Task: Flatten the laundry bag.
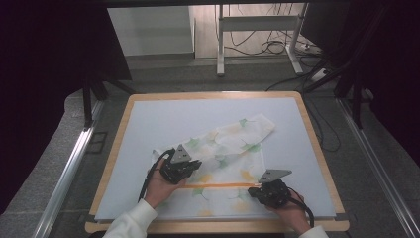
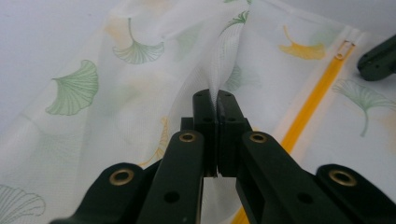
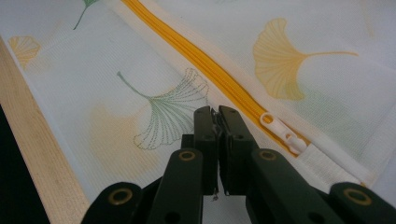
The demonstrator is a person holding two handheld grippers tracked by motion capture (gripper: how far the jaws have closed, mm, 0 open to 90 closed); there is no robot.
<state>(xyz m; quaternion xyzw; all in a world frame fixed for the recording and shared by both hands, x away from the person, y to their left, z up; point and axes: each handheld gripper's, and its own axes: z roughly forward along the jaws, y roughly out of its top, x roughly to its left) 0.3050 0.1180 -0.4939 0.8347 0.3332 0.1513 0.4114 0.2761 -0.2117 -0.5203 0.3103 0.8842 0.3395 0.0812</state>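
Blue mat [image 1: 163, 124]; left gripper [image 2: 215, 100] pinching mesh bag [image 2: 140, 93] fold.

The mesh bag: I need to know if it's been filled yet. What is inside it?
Nothing shows through the thin mesh bag; it lies mostly flat on the table. The left gripper pinches up a fold, which hides what lies beneath it.

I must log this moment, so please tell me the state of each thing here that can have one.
Mesh bag: lying flat, one fold lifted.
Zipper: closed along its visible length.
Left gripper: shut on mesh bag.
Right gripper: shut, beside the zipper pull.
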